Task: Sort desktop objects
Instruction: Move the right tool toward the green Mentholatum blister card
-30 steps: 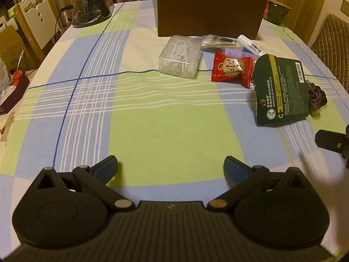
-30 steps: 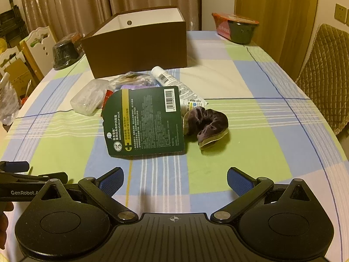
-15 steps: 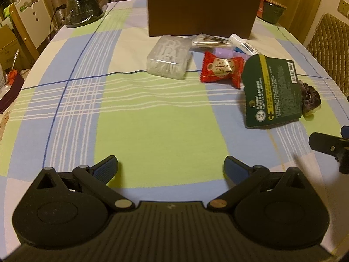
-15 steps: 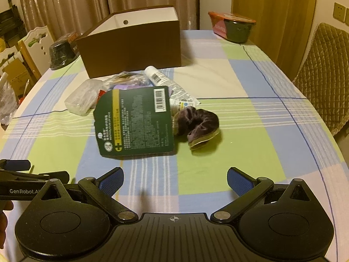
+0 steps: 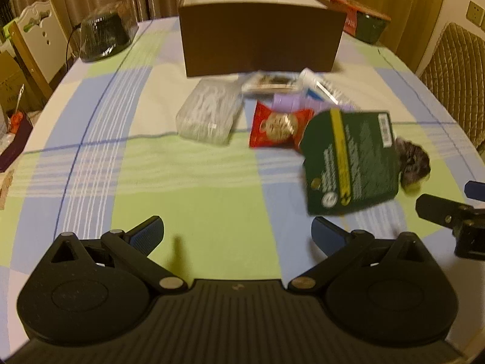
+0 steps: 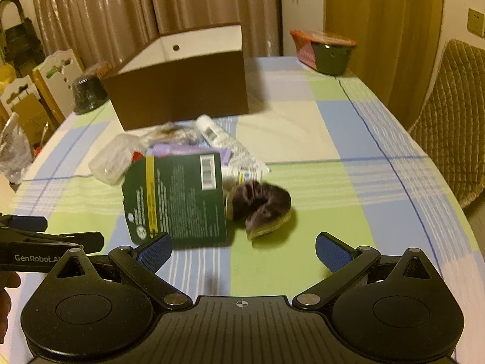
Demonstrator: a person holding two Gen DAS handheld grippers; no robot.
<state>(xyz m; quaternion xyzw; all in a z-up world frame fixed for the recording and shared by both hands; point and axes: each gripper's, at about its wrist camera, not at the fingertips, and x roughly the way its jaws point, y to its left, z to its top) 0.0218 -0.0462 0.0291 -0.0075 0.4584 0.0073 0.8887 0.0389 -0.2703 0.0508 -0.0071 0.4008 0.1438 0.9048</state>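
A brown open box (image 5: pixel 260 39) (image 6: pixel 178 94) stands at the back of the table. In front of it lies a heap: a clear plastic case (image 5: pixel 209 115) (image 6: pixel 113 159), a red snack packet (image 5: pixel 277 126), a purple item (image 5: pixel 288 101), a white tube (image 6: pixel 224 142), a dark green card pack (image 5: pixel 348 163) (image 6: pixel 177 200) and a dark purple scrunchie (image 6: pixel 260 206) (image 5: pixel 413 163). My left gripper (image 5: pixel 238 236) is open and empty, short of the heap. My right gripper (image 6: pixel 244 251) is open, just before the scrunchie and green pack.
A plaid cloth covers the table (image 5: pixel 169 163). A dark wrapped bowl (image 5: pixel 104 35) sits back left, a red-lidded bowl (image 6: pixel 329 51) back right. Chairs stand at the left (image 5: pixel 39 45) and right (image 6: pixel 454 127). The right gripper's side (image 5: pixel 451 218) shows in the left view.
Both grippers have moved forward toward the heap and tipped up, so the box's inside shows. Both views are blurred by motion. The jaws stay open.
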